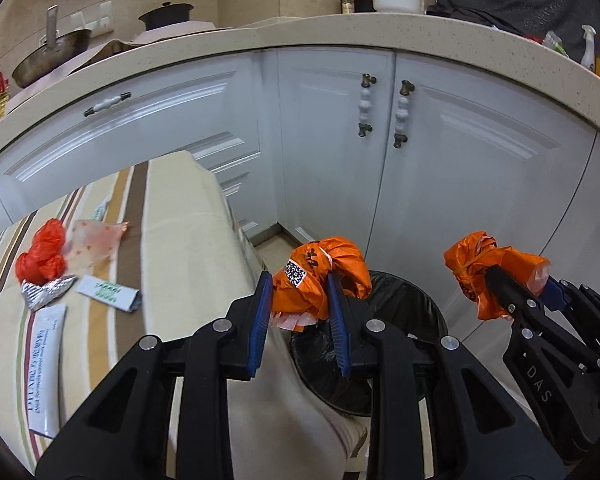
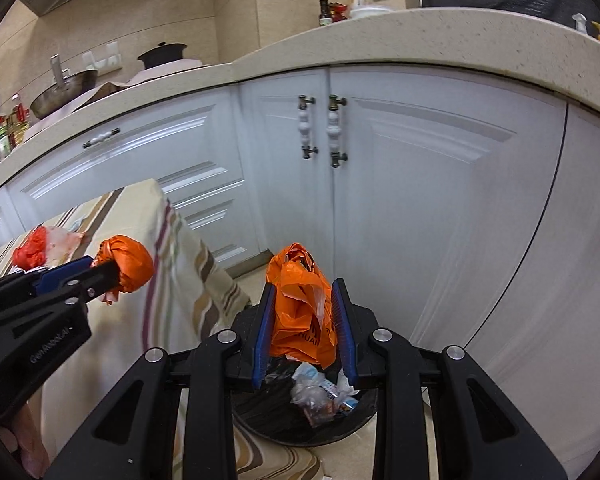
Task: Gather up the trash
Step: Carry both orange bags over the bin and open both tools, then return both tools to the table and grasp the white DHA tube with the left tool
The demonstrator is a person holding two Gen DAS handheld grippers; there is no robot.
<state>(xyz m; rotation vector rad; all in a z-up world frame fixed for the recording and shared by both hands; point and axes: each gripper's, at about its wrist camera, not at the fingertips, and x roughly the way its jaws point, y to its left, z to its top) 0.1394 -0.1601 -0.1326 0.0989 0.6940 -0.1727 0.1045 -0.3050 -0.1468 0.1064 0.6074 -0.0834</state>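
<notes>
My left gripper (image 1: 300, 280) is shut on a crumpled orange plastic bag (image 1: 320, 276) with a QR label, held just past the table edge over the near rim of the black-lined trash bin (image 1: 404, 320). My right gripper (image 2: 304, 292) is shut on a second orange bag (image 2: 304, 312) above the same bin (image 2: 300, 420), which holds wrappers. The right gripper (image 1: 516, 280) with its bag shows in the left wrist view; the left gripper (image 2: 100, 270) and its bag (image 2: 128, 264) show in the right wrist view.
On the striped tablecloth (image 1: 172, 248) lie a red bag (image 1: 42, 254), a translucent dotted wrapper (image 1: 94, 240), a foil wrapper (image 1: 46, 290), a white-green packet (image 1: 108, 290) and a white tube (image 1: 46, 364). White cabinets (image 1: 380, 180) and a counter (image 1: 340, 36) stand behind.
</notes>
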